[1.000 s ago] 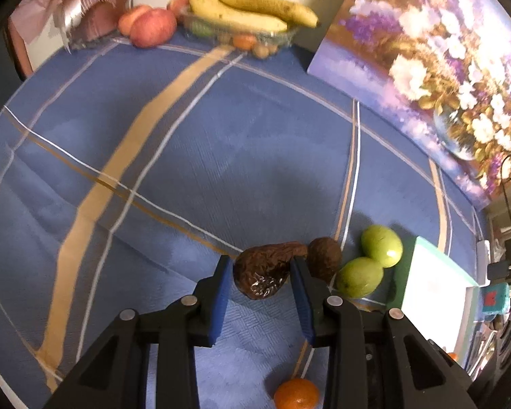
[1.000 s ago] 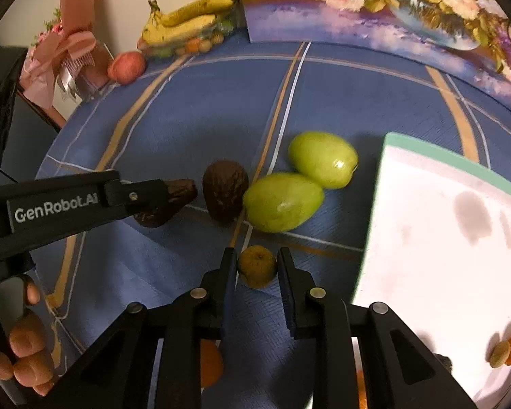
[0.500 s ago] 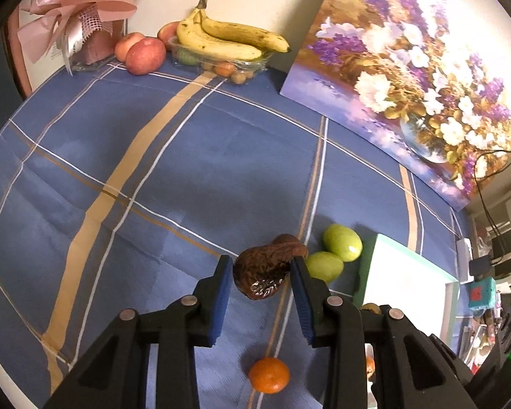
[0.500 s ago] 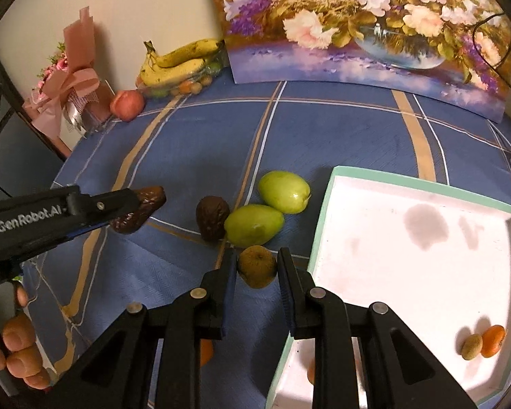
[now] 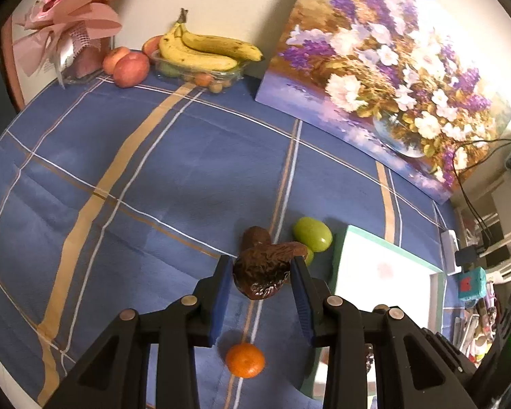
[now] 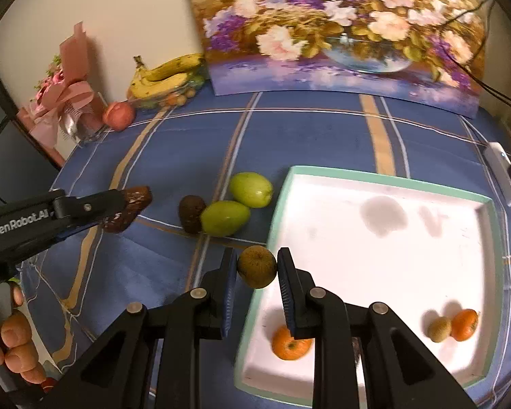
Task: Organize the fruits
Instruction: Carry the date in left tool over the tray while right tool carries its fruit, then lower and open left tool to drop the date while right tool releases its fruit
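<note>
My left gripper is shut on a dark brown wrinkled fruit, lifted above the blue cloth; it shows at the left of the right wrist view as the brown fruit. My right gripper is shut on a small olive-brown round fruit, hanging over the left rim of the white tray. On the cloth lie two green fruits, a dark brown fruit and an orange. In the tray sit an orange, another orange and a small brown fruit.
Bananas on a clear punnet, apples and a pink bouquet stand at the far edge by the wall. A flower painting leans behind the tray. A person's fingers grip the left tool. A white device lies right of the tray.
Both grippers have risen with their fruits and drifted toward the tray; the fruits on the cloth look smaller and farther off, and more of the tray and wall has come into view.
</note>
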`<state>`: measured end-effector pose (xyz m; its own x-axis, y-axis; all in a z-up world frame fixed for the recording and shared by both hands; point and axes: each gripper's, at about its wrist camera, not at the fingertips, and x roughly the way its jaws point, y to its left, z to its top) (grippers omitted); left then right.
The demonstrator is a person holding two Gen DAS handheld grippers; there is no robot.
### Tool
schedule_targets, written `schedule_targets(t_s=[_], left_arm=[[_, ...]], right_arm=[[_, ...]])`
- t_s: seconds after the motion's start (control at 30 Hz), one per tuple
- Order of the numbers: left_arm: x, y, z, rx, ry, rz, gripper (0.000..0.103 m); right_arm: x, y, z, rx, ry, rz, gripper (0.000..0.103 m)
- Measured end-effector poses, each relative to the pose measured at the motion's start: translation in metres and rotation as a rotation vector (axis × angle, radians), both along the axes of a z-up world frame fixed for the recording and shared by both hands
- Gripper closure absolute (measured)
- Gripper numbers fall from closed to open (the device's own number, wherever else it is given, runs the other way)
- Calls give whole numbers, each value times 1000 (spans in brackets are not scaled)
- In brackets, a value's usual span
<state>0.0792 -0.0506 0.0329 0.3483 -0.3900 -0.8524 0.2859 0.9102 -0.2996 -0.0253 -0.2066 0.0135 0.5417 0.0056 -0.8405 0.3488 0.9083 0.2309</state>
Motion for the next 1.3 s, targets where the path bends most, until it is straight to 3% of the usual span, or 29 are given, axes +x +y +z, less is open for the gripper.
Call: schedule_targets(t_s=[0.63,1.07,1.3], left_arm=[[-57,-97,4,30,-6,-254,66],[-71,-129,-11,62,13,-329,66],[-65,-133,-33,51,48,-318,66]], right_arm=[[-82,-114,-8,10,74,-341,78],[-101,-133,-10,21,68,-377,78],[-92,-133,-30,35,101,-356,78]])
